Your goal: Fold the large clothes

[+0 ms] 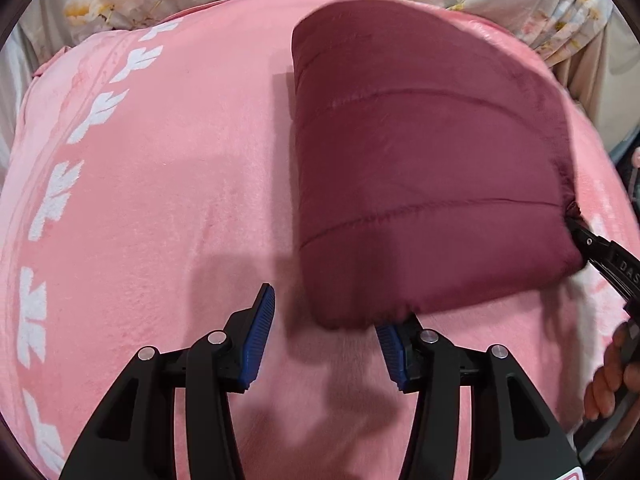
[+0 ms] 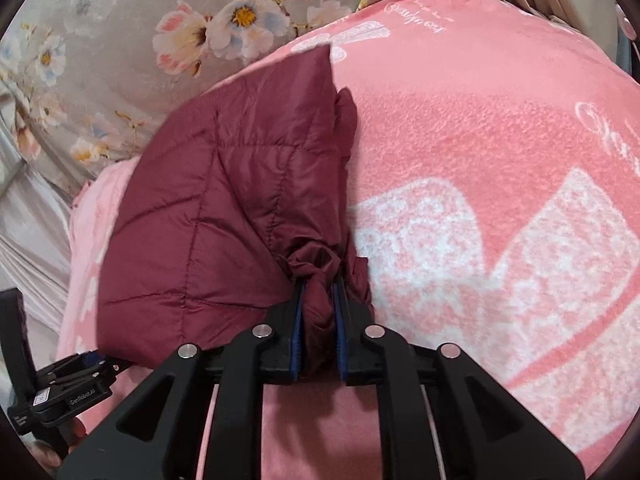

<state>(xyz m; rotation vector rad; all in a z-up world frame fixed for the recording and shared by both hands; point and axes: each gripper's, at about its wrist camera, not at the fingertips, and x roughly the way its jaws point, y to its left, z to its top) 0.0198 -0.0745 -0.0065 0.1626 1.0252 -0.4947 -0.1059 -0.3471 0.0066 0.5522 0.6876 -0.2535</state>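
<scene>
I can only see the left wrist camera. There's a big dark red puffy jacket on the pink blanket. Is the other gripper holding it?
Observer: Yes. The right gripper is shut on a bunched-up bit of the jacket.
Operator: Is my gripper in the other camera?
Observer: Yes, the left gripper peeks in at the bottom left, next to the jacket's corner.
Operator: What's behind the jacket?
Observer: A grey sheet with big flowers, beyond the pink blanket.
</scene>
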